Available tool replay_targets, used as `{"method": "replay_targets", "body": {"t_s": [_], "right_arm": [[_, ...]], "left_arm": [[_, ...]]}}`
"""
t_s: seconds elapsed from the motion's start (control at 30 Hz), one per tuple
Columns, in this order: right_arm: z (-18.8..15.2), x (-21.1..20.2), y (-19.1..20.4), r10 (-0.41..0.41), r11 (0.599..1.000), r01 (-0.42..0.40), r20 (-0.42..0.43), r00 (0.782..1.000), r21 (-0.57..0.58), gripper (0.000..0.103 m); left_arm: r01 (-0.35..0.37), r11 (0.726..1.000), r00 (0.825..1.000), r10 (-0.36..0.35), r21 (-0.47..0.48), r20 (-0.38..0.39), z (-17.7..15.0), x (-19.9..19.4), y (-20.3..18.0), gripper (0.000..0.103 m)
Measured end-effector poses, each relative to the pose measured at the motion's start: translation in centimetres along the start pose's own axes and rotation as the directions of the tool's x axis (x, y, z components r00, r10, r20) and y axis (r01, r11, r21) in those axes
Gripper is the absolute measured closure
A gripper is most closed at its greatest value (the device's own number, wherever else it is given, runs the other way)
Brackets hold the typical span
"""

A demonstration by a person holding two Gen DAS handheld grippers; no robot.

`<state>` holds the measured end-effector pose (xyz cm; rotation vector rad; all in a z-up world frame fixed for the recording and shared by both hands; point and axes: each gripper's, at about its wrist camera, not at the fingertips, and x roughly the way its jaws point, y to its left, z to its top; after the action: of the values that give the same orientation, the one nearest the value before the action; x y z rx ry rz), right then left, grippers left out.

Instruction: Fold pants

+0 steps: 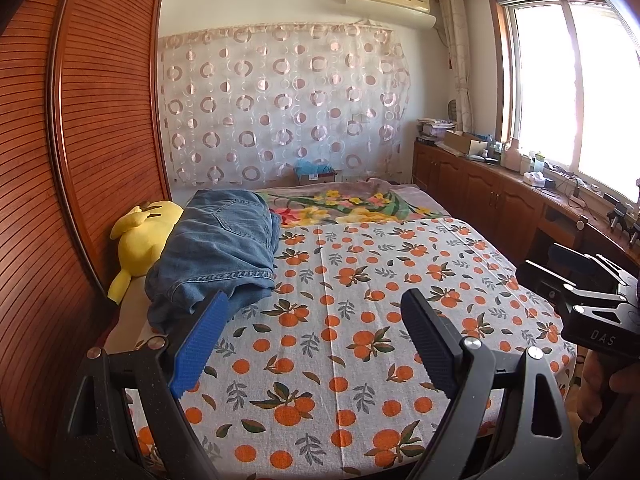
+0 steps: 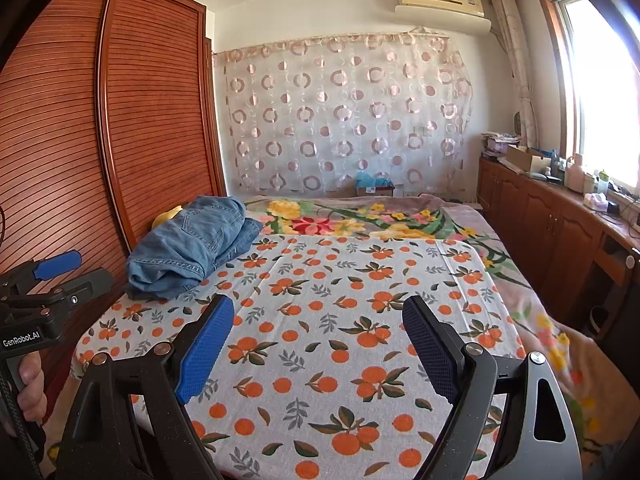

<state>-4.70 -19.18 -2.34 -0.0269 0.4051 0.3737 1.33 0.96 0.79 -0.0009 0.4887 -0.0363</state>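
Pants lie bunched on the bed, heavy soft denim; my left claw and right claw, both released, should pinch the hem.

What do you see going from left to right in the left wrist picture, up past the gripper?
wooden wardrobe → yellow plush toy → jeans → flowered blanket → wooden cabinets → window

Pants on bed's left, beside wardrobe

Your work surface, a bed under an orange-print sheet, bunched jeans at your far left, yellow plush toy beside them, floral blanket beyond.
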Motion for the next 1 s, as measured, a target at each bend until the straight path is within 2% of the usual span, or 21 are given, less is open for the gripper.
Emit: {"method": "replay_targets", "body": {"t_s": [1.0], "right_arm": [[-0.09, -0.11, -0.1, -0.003, 1.0, 0.003, 0.002, 1.0, 0.001, 0.016]], "left_arm": [[-0.001, 1.0, 1.0, 0.001, 0.001, 0.004, -0.12, -0.02, -0.21, 0.015]]}}
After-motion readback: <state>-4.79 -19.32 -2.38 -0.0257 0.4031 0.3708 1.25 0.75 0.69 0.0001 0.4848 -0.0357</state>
